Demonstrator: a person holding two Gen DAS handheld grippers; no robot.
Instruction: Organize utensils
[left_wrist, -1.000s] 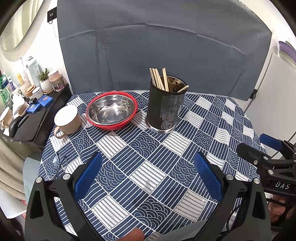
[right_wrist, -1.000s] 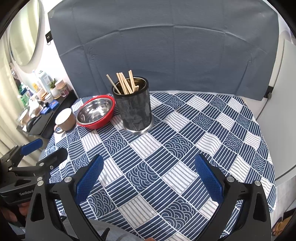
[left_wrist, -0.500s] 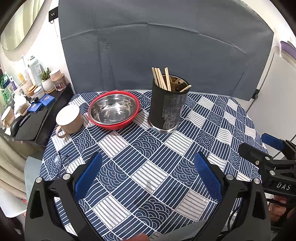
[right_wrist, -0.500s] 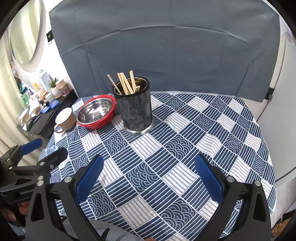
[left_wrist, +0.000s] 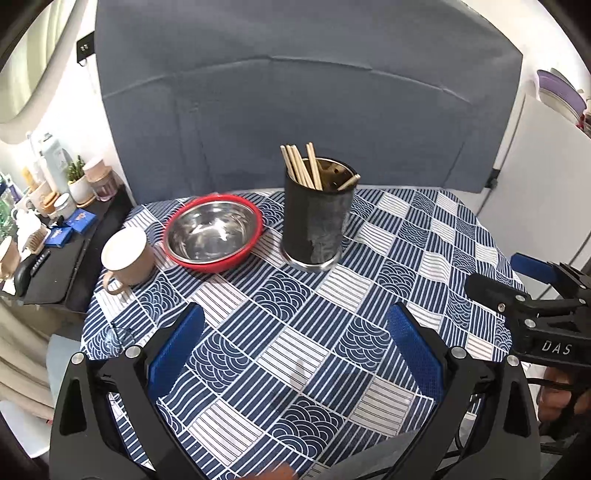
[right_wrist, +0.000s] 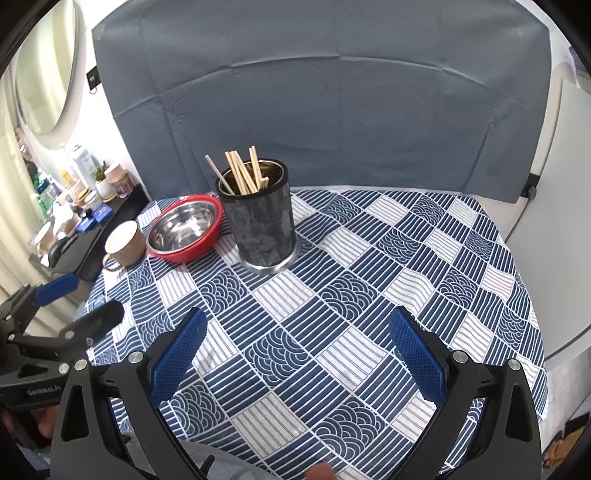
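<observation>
Change: over the last second both views shift only slightly; the holder, bowl and mug sit where they sat, and no chopstick has moved.
Meaning: the chopsticks already stand gathered in the holder, which fits a finished tidy-up; whether more utensils wait out of view cannot be told.
Chopsticks (left_wrist: 301, 166): about six or seven wooden sticks, most leaning left in a bunch, one lying low against the right rim.
Holder (left_wrist: 314, 225): one dark cylinder, upright at the far middle of the desk (left_wrist: 332, 354).
Bowl (left_wrist: 212, 232): one, steel inside, red outside, just left of the holder, nothing in it.
Mug (left_wrist: 127, 256): one, beige, left of the bowl, near the desk's left edge.
Left claw (left_wrist: 295, 350): wide apart, gripping nothing, above the near desk.
Right claw (right_wrist: 295, 350): likewise spread wide, holding nothing, over the near desk.
Loose utensils on the cloth: none visible.
</observation>
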